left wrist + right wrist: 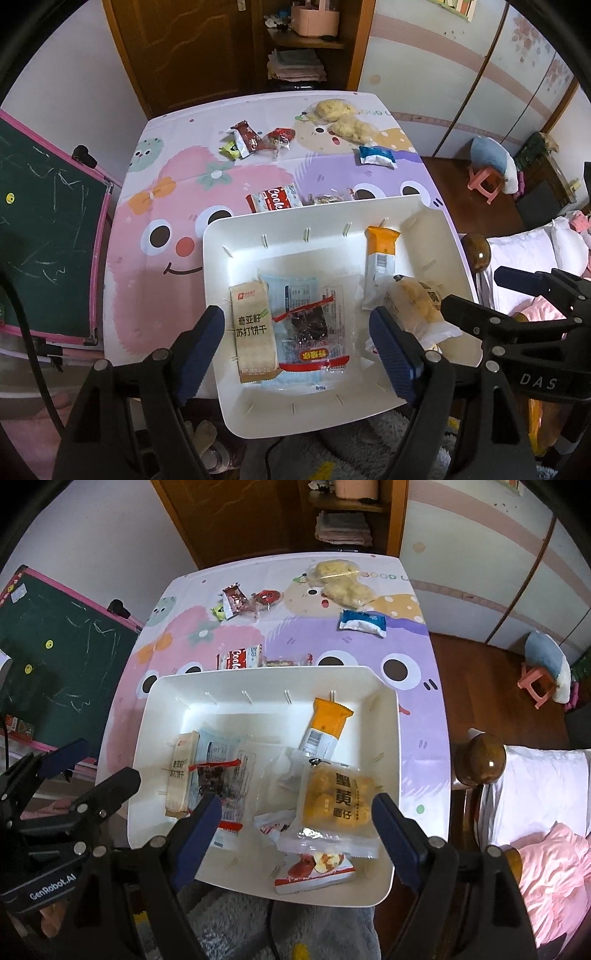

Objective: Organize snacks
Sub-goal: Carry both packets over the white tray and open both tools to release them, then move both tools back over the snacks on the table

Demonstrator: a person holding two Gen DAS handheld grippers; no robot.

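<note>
The left gripper (297, 347) is held apart over the white bin (218, 240); nothing is clamped. The right gripper (297, 830) is likewise spread above the yellow cake packet (338, 801).

Tray: white bin (391, 716) at the table's near edge.
In tray: tan cracker pack (255, 328), clear dried-fruit pouch (314, 325), orange bar (325, 727), yellow pastry pack (336, 805).
Loose: red cookie pack (238, 659), blue-white packet (364, 622) beyond.
</note>
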